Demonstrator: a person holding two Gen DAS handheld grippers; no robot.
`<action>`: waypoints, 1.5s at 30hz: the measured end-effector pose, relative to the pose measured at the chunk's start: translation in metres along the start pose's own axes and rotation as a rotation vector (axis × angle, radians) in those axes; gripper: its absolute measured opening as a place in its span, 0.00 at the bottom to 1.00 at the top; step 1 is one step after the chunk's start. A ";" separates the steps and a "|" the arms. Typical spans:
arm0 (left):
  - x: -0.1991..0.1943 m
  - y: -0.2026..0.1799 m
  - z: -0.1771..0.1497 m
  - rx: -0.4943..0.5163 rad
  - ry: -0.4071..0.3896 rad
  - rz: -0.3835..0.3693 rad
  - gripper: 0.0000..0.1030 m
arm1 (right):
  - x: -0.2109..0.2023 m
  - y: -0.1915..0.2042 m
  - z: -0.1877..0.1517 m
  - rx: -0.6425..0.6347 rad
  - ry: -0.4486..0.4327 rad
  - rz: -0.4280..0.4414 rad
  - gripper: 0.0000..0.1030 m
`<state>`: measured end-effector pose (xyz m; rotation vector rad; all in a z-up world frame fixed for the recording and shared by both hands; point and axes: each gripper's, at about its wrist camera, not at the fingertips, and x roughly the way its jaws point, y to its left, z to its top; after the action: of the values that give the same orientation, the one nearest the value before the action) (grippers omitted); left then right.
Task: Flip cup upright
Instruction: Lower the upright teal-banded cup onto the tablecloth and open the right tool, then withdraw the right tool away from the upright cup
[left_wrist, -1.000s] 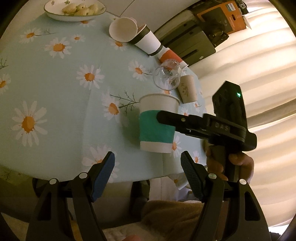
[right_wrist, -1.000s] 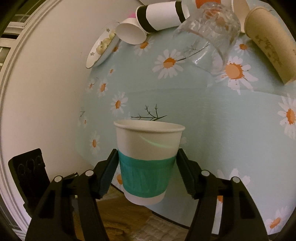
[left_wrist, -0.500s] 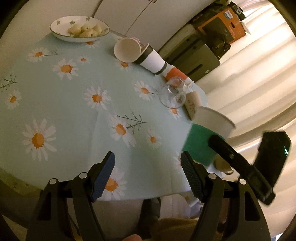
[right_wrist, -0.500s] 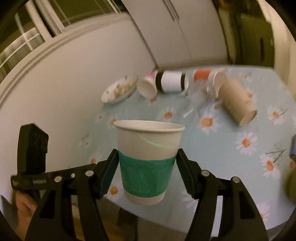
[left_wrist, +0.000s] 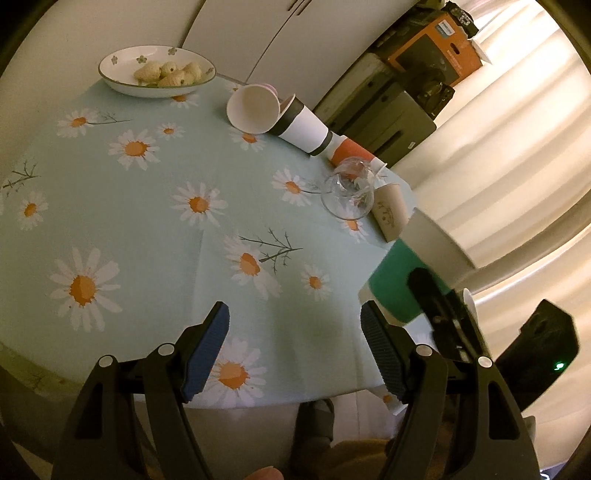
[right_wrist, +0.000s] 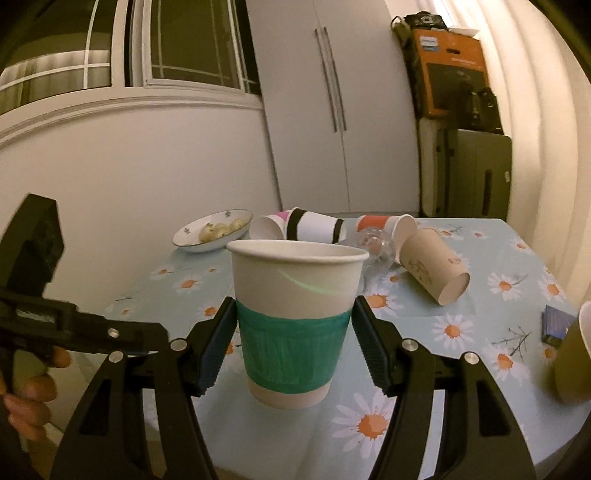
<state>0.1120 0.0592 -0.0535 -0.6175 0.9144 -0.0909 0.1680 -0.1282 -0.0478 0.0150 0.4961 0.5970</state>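
Observation:
My right gripper (right_wrist: 293, 345) is shut on a white paper cup with a teal band (right_wrist: 293, 317). It holds the cup upright, mouth up, just above the daisy tablecloth (right_wrist: 461, 332) near the table's front edge. The same cup (left_wrist: 410, 273) shows in the left wrist view at the table's right edge, with the right gripper's finger across it. My left gripper (left_wrist: 295, 354) is open and empty above the near edge of the tablecloth (left_wrist: 147, 236).
Several paper cups lie on their sides at the back: a white one (left_wrist: 253, 109), a black-banded one (left_wrist: 304, 129), a red one (left_wrist: 351, 151), a brown one (right_wrist: 434, 271). A clear glass (left_wrist: 347, 192) lies there too. A bowl of food (left_wrist: 157, 72) stands far left.
The right gripper carried the teal cup from in front of the left gripper to the table's right side, and its view levelled from looking down to looking across. The left gripper rose and stayed open.

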 end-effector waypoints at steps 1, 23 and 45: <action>0.001 0.000 -0.001 0.002 0.002 0.003 0.70 | 0.002 0.001 -0.003 -0.008 -0.002 -0.009 0.62; -0.004 -0.003 -0.006 0.048 -0.026 0.054 0.70 | 0.020 0.018 -0.042 -0.092 -0.012 -0.066 0.62; -0.021 -0.003 -0.016 0.062 -0.063 0.046 0.70 | -0.027 0.015 -0.025 -0.043 -0.042 -0.038 0.80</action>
<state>0.0871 0.0563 -0.0443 -0.5383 0.8610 -0.0582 0.1294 -0.1333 -0.0553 -0.0229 0.4416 0.5694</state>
